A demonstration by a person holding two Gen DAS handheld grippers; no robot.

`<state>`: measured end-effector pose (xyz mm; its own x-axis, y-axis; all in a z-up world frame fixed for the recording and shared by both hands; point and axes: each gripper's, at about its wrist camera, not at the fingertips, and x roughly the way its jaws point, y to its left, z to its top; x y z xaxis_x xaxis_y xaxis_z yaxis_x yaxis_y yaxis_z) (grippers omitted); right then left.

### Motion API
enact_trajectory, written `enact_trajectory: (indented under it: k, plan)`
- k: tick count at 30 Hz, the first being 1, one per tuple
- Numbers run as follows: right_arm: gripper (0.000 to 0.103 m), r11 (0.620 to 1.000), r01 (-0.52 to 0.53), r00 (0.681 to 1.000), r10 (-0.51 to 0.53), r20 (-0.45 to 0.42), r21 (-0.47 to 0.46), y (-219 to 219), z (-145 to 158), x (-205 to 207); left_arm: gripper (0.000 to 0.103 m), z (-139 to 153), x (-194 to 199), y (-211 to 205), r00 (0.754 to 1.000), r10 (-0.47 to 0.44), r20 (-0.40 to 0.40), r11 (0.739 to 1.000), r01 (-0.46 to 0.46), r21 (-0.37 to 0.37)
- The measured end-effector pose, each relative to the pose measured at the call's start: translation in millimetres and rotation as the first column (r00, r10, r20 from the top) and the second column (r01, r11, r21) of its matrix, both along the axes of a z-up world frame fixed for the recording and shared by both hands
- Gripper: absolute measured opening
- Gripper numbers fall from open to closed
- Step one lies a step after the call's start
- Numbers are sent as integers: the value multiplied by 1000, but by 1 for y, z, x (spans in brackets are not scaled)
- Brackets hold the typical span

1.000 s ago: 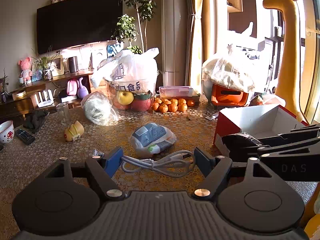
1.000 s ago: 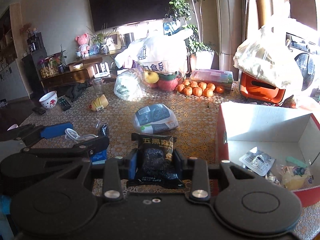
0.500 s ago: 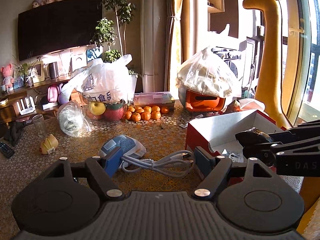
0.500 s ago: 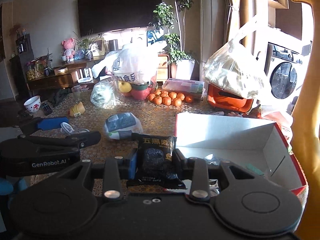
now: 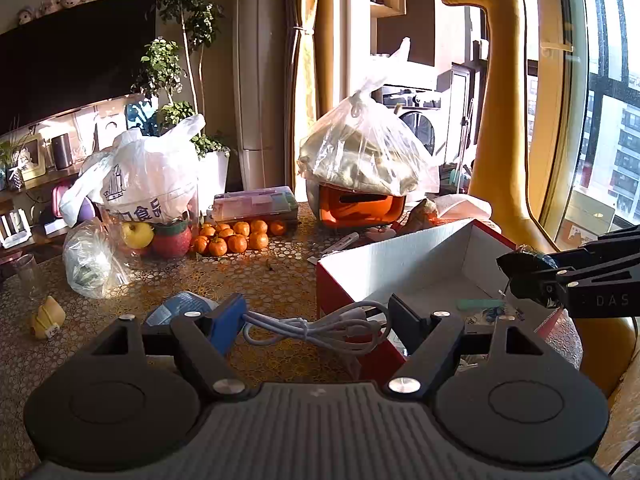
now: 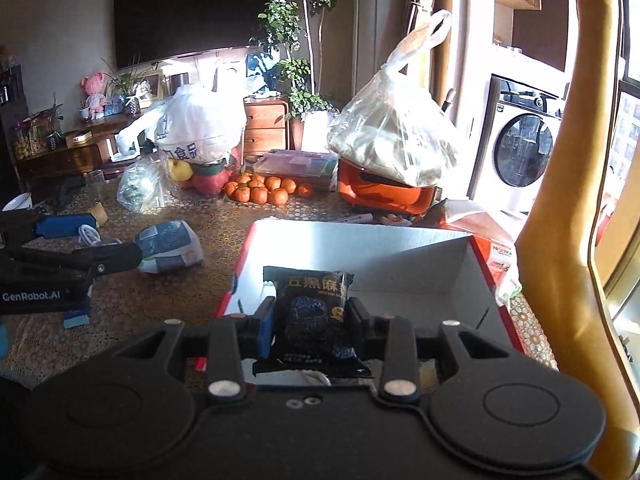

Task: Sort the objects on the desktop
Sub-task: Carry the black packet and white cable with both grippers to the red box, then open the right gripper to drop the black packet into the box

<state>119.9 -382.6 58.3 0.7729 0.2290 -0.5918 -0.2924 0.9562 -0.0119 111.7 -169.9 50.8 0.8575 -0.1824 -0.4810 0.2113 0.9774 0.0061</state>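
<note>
A coiled grey cable (image 5: 316, 326) is clamped between the two pads of the left hand-held gripper (image 5: 318, 322), whose jaws are set fairly wide around the bundle; it is carried just above the patterned worktop (image 5: 256, 276), at the near left corner of the red box (image 5: 352, 344). A black snack packet (image 6: 310, 312) printed with gold characters is pinched between the fingers of the right hand-held gripper (image 6: 310, 320), the jaws being drawn in narrowly against its sides. The packet is held upright over the open, white-lined interior of the red box, above its near edge. In the left wrist view the same packet can be seen at the right, hanging over the far side of the box, on whose floor some small items are seen. A blue-and-white pouch (image 6: 170, 246) is left lying on the worktop just left of the box. Further back, a cluster of oranges (image 5: 236, 236), a white printed bag (image 5: 148, 184) and an orange container (image 5: 356, 206) under a clear bag are seen.
</note>
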Motion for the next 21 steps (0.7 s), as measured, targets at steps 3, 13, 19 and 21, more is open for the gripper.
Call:
enact_trajectory:
  k: [3,13,19,21]
  plan:
    - [36,1000,19,1000,-19,0,-8,-13,0,7,78,0,7,-15,999,-42,-1,999,42,18]
    - [36,998,50,998,-51,-31,-25,-42,-8,31,78,-6,34,-48,984,-175,-29,980,177,96]
    - [36,997,80,994,-80,-72,-6,-54,-17,53,78,-12,54,-68,977,-203,-63,971,209,117]
    - [36,997,79,992,-78,-95,11,-56,-21,61,78,-16,59,-77,972,-223,-70,964,230,135]
